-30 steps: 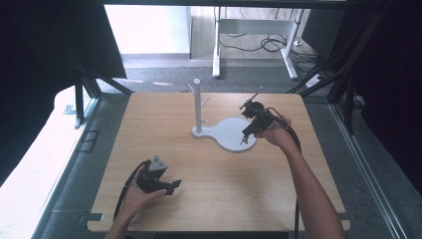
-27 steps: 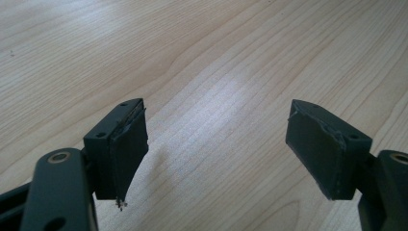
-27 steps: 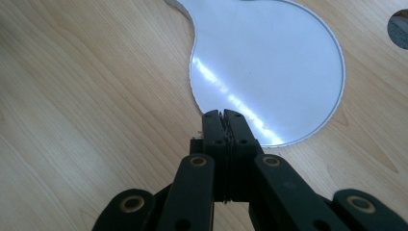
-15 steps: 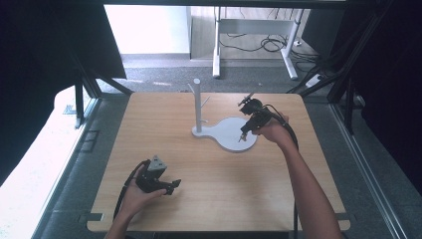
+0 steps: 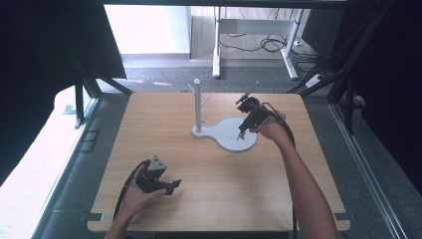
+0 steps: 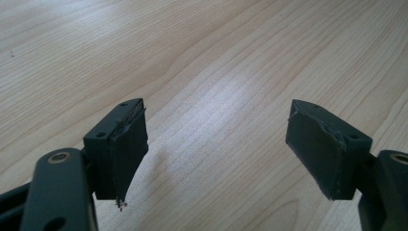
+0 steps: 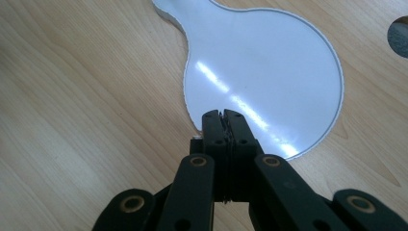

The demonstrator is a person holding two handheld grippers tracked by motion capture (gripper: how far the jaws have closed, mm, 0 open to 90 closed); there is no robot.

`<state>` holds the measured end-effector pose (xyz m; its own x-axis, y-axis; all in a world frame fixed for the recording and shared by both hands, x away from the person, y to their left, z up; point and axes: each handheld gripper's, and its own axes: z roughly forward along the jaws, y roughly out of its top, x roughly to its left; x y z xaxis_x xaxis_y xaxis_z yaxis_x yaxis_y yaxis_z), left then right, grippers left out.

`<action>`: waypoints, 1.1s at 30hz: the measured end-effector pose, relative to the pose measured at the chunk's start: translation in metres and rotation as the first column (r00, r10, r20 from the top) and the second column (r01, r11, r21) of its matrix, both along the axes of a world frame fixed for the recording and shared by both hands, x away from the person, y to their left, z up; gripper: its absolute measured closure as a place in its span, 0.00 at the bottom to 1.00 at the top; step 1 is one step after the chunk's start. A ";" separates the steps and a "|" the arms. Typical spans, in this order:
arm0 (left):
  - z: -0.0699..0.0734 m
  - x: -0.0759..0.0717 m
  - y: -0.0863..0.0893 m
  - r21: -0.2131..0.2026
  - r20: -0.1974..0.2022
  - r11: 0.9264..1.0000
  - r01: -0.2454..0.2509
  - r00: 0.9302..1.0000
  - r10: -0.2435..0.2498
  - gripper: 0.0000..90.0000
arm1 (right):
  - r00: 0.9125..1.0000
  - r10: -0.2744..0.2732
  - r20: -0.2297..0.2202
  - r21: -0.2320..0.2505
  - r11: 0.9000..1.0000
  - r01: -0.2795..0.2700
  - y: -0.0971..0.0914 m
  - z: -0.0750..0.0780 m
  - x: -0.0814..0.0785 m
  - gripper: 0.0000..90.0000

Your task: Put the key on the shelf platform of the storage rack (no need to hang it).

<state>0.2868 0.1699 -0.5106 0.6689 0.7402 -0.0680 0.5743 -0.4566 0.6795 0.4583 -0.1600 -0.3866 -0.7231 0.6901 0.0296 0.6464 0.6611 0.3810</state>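
Note:
A white stand rests at the table's middle back, with an upright post (image 5: 197, 104) bearing small pegs and a flat round base (image 5: 226, 130). My right gripper (image 5: 241, 133) points down over the base's right part. In the right gripper view its jaws (image 7: 224, 115) are pressed together with nothing between them, just above the near rim of the white base (image 7: 269, 62). My left gripper (image 5: 173, 187) lies low near the front left of the wooden table (image 5: 164, 124). In the left gripper view it (image 6: 216, 144) stands open with bare wood between its pads.
Black cables trail from both grippers along the forearms. A dark round hole (image 7: 399, 36) sits in the tabletop beyond the base. Grey floor, dark frame struts and a desk's white legs (image 5: 217, 45) surround the table.
My right gripper has edged slightly toward the post, still shut over the white base. The left hand has stayed where it was.

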 end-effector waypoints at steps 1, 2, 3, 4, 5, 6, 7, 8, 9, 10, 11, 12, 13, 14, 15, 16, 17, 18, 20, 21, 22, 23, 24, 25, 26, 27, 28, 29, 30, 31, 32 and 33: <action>0.000 0.000 0.000 -0.001 -0.001 1.000 -0.001 1.000 0.001 0.25 | 1.000 -0.003 0.000 0.001 1.000 0.003 0.001 0.000 0.001 1.00; 0.000 0.000 0.000 0.001 -0.001 1.000 0.000 1.000 0.000 0.25 | 1.000 -0.003 -0.003 0.001 1.000 0.003 0.001 -0.001 0.002 1.00; 0.000 0.000 0.000 0.001 -0.001 1.000 0.000 1.000 0.000 0.25 | 1.000 -0.003 -0.003 0.001 1.000 0.003 0.001 -0.001 0.002 1.00; 0.000 0.000 0.000 0.001 -0.001 1.000 0.000 1.000 0.000 0.25 | 1.000 -0.003 -0.003 0.000 1.000 0.003 0.001 -0.002 0.004 1.00; 0.000 0.000 0.000 0.000 -0.001 1.000 -0.001 1.000 0.001 0.25 | 1.000 -0.005 -0.005 -0.001 1.000 0.005 0.002 -0.002 0.005 1.00; 0.000 0.000 0.000 0.000 -0.001 1.000 0.000 1.000 0.000 0.25 | 1.000 -0.006 -0.007 0.000 1.000 0.006 0.002 -0.003 0.006 1.00; 0.000 0.000 0.000 -0.001 -0.001 1.000 -0.001 1.000 0.001 0.25 | 1.000 -0.007 -0.005 -0.002 1.000 0.007 0.002 -0.003 0.008 1.00; 0.000 0.000 0.000 0.001 -0.001 1.000 0.000 1.000 0.000 0.25 | 1.000 -0.009 -0.008 -0.002 1.000 0.009 0.003 -0.004 0.009 1.00; 0.000 0.000 0.000 0.003 -0.001 1.000 0.000 1.000 0.000 0.25 | 1.000 -0.014 -0.010 -0.005 1.000 0.014 0.003 -0.005 0.012 1.00; 0.000 0.000 0.000 0.003 -0.001 1.000 0.001 1.000 -0.001 0.25 | 1.000 -0.016 -0.010 -0.005 1.000 0.016 0.003 -0.006 0.015 1.00; 0.000 0.000 0.000 0.002 -0.001 1.000 0.001 1.000 -0.001 0.25 | 1.000 -0.016 -0.012 -0.004 1.000 0.016 0.003 -0.006 0.017 1.00; 0.000 0.000 0.000 0.002 -0.001 1.000 0.001 1.000 -0.001 0.25 | 1.000 -0.022 -0.015 -0.005 1.000 0.022 0.003 -0.006 0.018 1.00; 0.000 0.000 0.000 0.002 -0.002 1.000 0.002 1.000 -0.002 0.25 | 1.000 -0.022 -0.015 -0.005 1.000 0.022 0.003 -0.006 0.018 1.00; -0.001 0.000 0.000 0.000 -0.001 1.000 0.002 1.000 -0.002 0.25 | 1.000 -0.022 -0.014 -0.005 1.000 0.022 0.004 -0.008 0.022 1.00; -0.001 0.000 0.000 0.000 -0.001 1.000 0.002 1.000 -0.002 0.25 | 1.000 -0.022 -0.014 -0.002 1.000 0.022 0.004 -0.008 0.023 1.00; -0.001 0.000 0.000 -0.001 -0.001 1.000 0.002 1.000 -0.002 0.25 | 1.000 -0.022 -0.014 -0.002 1.000 0.022 0.004 -0.008 0.023 1.00; 0.000 0.000 0.000 -0.001 -0.001 1.000 0.002 1.000 -0.002 0.25 | 1.000 -0.025 -0.016 0.001 1.000 0.025 0.004 -0.009 0.025 1.00; 0.000 0.000 0.000 0.001 -0.002 1.000 0.002 1.000 -0.002 0.25 | 1.000 -0.026 -0.018 -0.002 1.000 0.026 0.005 -0.011 0.028 1.00; 0.000 0.000 0.001 0.000 -0.002 1.000 0.002 1.000 -0.002 0.25 | 0.999 -0.026 -0.020 -0.003 1.000 0.026 0.005 -0.012 0.030 1.00; 0.000 0.000 0.001 -0.003 -0.003 1.000 0.001 1.000 -0.001 0.25 | 0.999 -0.032 -0.024 -0.001 0.999 0.032 0.006 -0.013 0.032 1.00; 0.000 0.000 0.001 -0.005 -0.003 1.000 0.001 1.000 -0.001 0.25 | 0.999 -0.033 -0.023 0.000 0.999 0.033 0.007 -0.013 0.034 1.00; 0.000 0.000 0.001 -0.005 -0.003 1.000 0.001 1.000 -0.001 0.25 | 0.999 -0.038 -0.025 0.004 0.999 0.039 0.008 -0.014 0.036 1.00; 0.000 0.000 0.001 -0.005 -0.003 1.000 0.000 1.000 0.000 0.25 | 0.999 -0.037 -0.027 0.001 0.999 0.037 0.008 -0.015 0.037 1.00; 0.000 0.000 0.002 -0.006 -0.004 1.000 0.001 1.000 -0.001 0.25 | 0.999 -0.040 -0.028 0.001 0.999 0.040 0.009 -0.016 0.039 1.00; 0.000 0.000 0.002 -0.006 -0.004 1.000 0.001 1.000 -0.001 0.25 | 0.999 -0.040 -0.028 0.001 0.999 0.040 0.009 -0.016 0.039 1.00; 0.000 0.001 0.002 -0.008 -0.004 1.000 -0.001 1.000 0.001 0.25 | 0.999 -0.041 -0.030 0.001 0.999 0.041 0.009 -0.016 0.041 1.00; 0.000 0.001 0.003 -0.005 -0.002 1.000 0.003 1.000 -0.003 0.25 | 0.999 -0.042 -0.033 0.005 0.999 0.042 0.011 -0.018 0.044 1.00; 0.000 0.001 0.003 -0.008 -0.002 1.000 0.003 1.000 -0.003 0.25 | 0.998 -0.046 -0.035 0.008 0.999 0.046 0.012 -0.019 0.046 1.00; 0.000 0.001 0.004 -0.008 -0.002 1.000 0.001 1.000 -0.001 0.25 | 0.998 -0.046 -0.037 0.005 0.999 0.046 0.012 -0.020 0.048 1.00; 0.000 0.001 0.004 -0.011 -0.004 1.000 -0.002 1.000 0.002 0.25 | 0.998 -0.045 -0.038 0.005 0.999 0.045 0.013 -0.022 0.050 1.00; 0.000 0.001 0.004 -0.011 -0.004 1.000 -0.002 1.000 0.002 0.25 | 0.998 -0.045 -0.038 0.005 0.999 0.045 0.013 -0.022 0.050 1.00; 0.000 0.001 0.004 -0.012 -0.005 1.000 -0.002 1.000 0.002 0.25 | 0.998 -0.048 -0.042 0.007 0.999 0.048 0.015 -0.024 0.053 1.00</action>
<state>0.2877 0.1737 -0.5108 0.6669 0.7408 -0.0802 0.5785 -0.4469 0.6824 0.5113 -0.1450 -0.4107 -0.6870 0.7237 0.0644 0.6928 0.6258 0.3583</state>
